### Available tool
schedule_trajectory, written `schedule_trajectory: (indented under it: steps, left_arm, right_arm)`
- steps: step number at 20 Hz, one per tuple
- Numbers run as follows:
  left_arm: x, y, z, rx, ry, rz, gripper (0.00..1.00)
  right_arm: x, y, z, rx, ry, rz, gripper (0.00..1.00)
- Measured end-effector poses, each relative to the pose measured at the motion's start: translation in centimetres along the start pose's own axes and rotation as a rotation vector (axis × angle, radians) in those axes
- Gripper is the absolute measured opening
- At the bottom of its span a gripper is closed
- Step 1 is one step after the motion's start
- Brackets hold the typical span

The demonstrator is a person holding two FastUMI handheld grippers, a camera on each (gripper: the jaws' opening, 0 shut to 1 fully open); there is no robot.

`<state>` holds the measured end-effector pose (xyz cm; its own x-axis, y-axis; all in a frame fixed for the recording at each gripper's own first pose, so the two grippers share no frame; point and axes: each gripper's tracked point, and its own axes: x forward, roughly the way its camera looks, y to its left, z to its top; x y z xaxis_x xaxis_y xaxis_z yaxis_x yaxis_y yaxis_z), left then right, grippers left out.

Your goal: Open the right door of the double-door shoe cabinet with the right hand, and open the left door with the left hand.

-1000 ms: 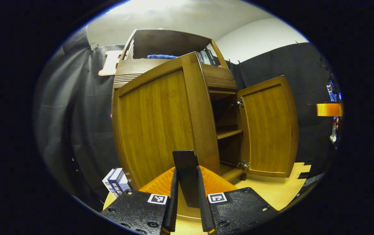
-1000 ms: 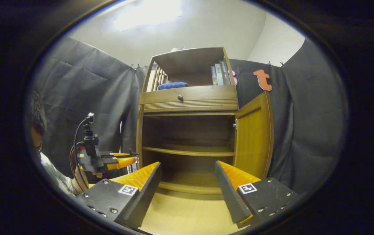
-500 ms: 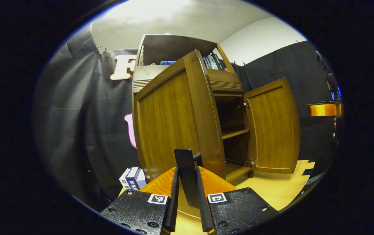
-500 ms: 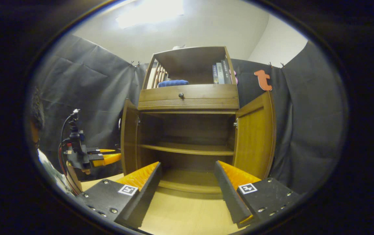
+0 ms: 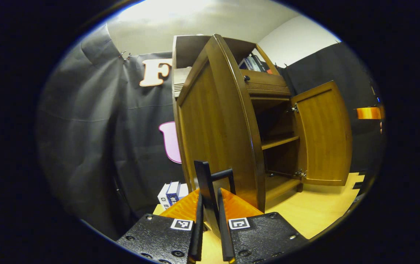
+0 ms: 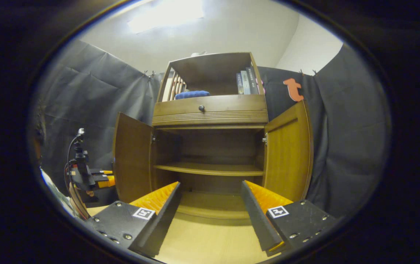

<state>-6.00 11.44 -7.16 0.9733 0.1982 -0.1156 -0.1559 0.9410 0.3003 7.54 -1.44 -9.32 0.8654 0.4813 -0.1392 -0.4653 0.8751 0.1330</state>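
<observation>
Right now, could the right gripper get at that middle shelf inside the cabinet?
Probably yes: the right gripper is open and faces the shelf head-on, with the right door and left door swung aside.

Light wood floor (image 6: 202, 238) carries shoe cabinet (image 6: 210, 146); books (image 5: 172, 191) stand on floor beside cabinet.

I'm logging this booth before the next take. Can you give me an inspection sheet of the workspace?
Surface: pale wood floor, bare in front of the cabinet.
Job's things: right door open; left door swung open.
Clutter: books on the floor beside the cabinet.
Grippers: left tool shut on the left door's handle; right tool open, empty.
Cables: cable on the left tool.
Surroundings: black cloth walls.
</observation>
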Motion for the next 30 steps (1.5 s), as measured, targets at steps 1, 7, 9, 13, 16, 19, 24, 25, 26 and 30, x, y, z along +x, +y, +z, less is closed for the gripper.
schedule_trajectory:
  steps: [1,7,9,13,16,19,24,25,26,30]
  left_arm:
    - [-0.1,1.0,-0.2,0.003,0.003,0.011,0.19]
    - [-0.2,4.6,-0.7,-0.075,0.028,-0.027,0.07]
    - [-0.1,5.3,-1.0,-0.098,0.04,-0.06,0.06]
    - [-0.3,5.8,-1.2,-0.102,0.031,-0.1,0.06]
    - [-0.7,6.0,-1.2,-0.11,0.02,-0.1,0.06]
    - [-1.7,6.5,-1.5,-0.127,0.001,-0.076,0.1]
    - [-2.8,6.1,-0.6,-0.121,-0.004,-0.012,0.23]
    - [-3.3,6.4,-0.7,-0.122,0.002,0.007,0.22]
    - [-3.5,6.8,-0.6,-0.12,0.003,0.033,0.3]
    - [-5.1,6.9,0.4,-0.133,0.005,0.082,0.53]
  right_arm:
    - [0.2,0.1,0.0,0.006,-0.001,0.0,0.99]
    - [1.5,1.6,-0.4,0.019,-0.003,0.025,0.94]
    - [2.0,2.0,-0.8,0.018,0.002,0.032,0.94]
    - [2.8,3.0,-1.3,0.018,0.003,0.047,0.99]
    - [2.8,3.3,-1.8,0.01,0.013,0.047,0.96]
    - [2.4,3.6,-1.5,-0.008,0.012,0.049,0.99]
    - [2.5,4.1,-2.1,-0.01,0.001,0.076,0.96]
    - [2.6,4.2,-2.3,-0.009,0.002,0.079,0.94]
    - [2.5,4.3,-2.6,-0.009,0.003,0.081,0.96]
    - [1.0,4.4,-3.7,-0.014,0.005,0.085,0.99]
